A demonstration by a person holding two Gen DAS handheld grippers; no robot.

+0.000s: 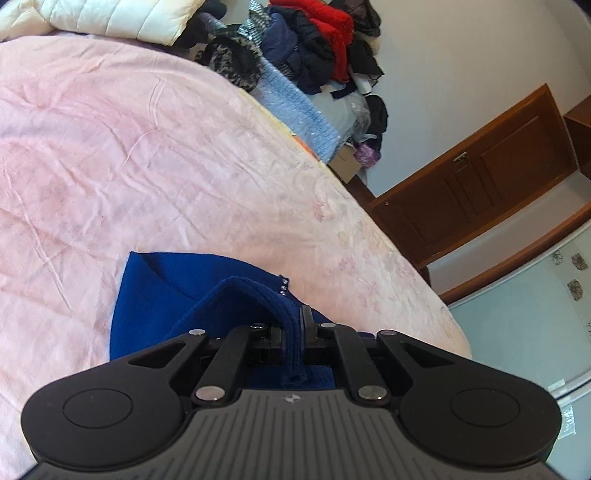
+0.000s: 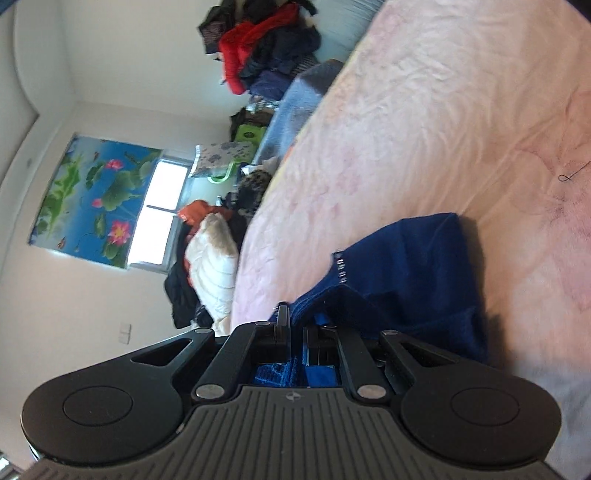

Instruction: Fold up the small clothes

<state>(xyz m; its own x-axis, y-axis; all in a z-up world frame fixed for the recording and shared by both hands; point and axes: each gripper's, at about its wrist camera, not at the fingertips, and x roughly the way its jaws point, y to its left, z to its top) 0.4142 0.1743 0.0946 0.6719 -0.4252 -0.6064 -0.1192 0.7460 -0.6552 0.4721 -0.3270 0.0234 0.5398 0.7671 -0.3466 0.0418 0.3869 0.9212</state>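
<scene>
A small royal-blue knitted garment hangs over the pink bedspread. My left gripper is shut on a ribbed edge of it, the cloth pinched between the black fingers and trailing forward and to the left. In the right wrist view the same blue garment drapes away to the right, a row of small beads showing near its edge. There my right gripper is shut on another bunched edge of it. The pink bedspread lies under it.
A heap of dark, red and blue clothes and a cream quilted coat sit at the far side of the bed. Brown wooden doors stand beyond the bed edge. A window and lotus curtain line the far wall.
</scene>
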